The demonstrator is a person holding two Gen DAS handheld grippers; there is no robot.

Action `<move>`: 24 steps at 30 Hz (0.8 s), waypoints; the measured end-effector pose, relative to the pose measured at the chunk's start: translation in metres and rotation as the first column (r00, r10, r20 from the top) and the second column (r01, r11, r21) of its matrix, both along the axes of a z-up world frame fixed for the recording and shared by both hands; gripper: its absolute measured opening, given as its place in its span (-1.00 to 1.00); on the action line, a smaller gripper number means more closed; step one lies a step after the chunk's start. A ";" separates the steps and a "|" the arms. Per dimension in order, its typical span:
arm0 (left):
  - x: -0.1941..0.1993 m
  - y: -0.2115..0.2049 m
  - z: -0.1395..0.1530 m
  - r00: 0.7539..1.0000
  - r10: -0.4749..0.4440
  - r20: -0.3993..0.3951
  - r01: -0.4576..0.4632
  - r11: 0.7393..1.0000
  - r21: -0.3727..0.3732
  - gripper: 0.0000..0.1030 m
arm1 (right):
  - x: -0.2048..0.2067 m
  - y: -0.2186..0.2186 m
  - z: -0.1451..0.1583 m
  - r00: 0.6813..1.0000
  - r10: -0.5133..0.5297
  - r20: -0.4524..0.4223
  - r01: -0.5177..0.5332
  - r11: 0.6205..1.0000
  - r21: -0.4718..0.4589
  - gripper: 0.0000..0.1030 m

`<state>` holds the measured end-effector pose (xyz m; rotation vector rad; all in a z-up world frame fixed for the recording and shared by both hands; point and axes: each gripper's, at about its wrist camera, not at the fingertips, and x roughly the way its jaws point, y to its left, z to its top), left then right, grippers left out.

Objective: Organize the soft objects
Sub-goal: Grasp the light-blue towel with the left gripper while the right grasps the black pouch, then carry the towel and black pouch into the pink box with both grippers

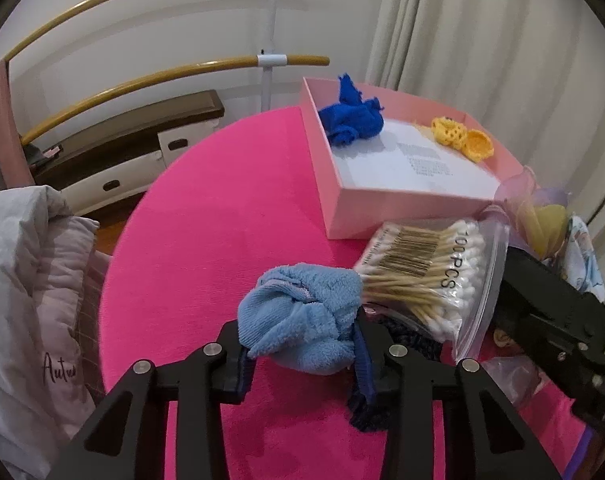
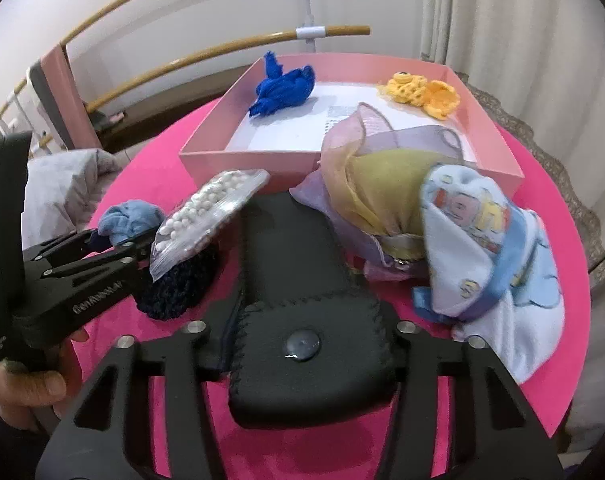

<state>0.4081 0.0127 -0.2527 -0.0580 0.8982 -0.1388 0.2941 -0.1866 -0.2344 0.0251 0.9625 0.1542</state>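
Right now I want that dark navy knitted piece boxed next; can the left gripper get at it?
Probably not directly: the left gripper is shut on the light blue terry cloth, and the clear bag of cotton swabs lies over the dark navy knitted piece.

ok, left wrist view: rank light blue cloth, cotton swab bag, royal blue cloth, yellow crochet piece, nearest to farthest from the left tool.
1. Light blue cloth: between the left tool's fingers.
2. Cotton swab bag: just beyond, to the right, on the pink table.
3. Royal blue cloth: in the pink box, left end.
4. Yellow crochet piece: in the box, far right side; close to 3, hard to separate.
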 end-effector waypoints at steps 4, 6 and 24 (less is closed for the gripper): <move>-0.020 0.000 0.014 0.999 0.009 0.035 -0.009 1.000 0.021 -0.30 | -0.011 -0.010 0.010 1.000 -0.012 0.027 0.011 0.999 0.036 -0.14; -0.029 -0.003 0.022 0.998 0.008 0.062 -0.010 0.999 0.041 -0.30 | -0.015 -0.012 0.015 0.999 -0.012 0.042 0.010 0.999 0.043 -0.15; -0.102 -0.017 0.088 0.983 -0.010 0.186 -0.002 0.998 0.063 -0.30 | -0.054 -0.013 0.072 0.981 -0.005 0.194 -0.008 0.998 0.067 -0.16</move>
